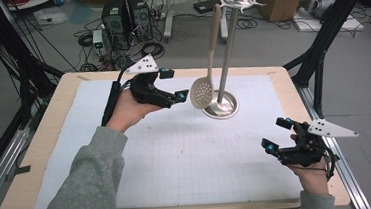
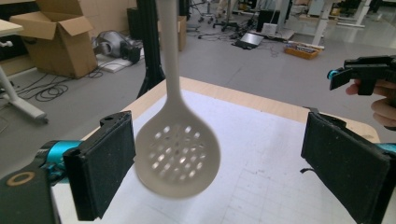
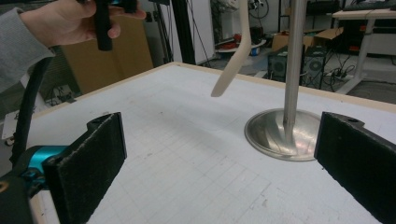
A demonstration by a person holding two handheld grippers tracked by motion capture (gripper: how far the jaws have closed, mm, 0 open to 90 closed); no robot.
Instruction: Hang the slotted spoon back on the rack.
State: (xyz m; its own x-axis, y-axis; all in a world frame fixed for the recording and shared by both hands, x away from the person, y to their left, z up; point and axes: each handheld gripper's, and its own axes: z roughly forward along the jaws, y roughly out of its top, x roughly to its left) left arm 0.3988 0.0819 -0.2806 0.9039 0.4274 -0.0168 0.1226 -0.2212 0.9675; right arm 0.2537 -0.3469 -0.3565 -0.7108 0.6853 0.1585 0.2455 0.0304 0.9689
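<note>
High view: skimmer (image 1: 202, 93) hangs on stand (image 1: 222, 104) | left gripper (image 1: 179, 96) beside skimmer, jaws spread, empty | right gripper (image 1: 277, 135) near stand, jaws spread | step: release done | next: withdraw left clear.

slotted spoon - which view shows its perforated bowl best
The left gripper view: the slotted spoon hangs close between that gripper's open jaws, holes facing the camera. The high view shows the whole spoon hanging from the rack, but small. The right gripper view catches it edge-on, with no holes visible.
</note>
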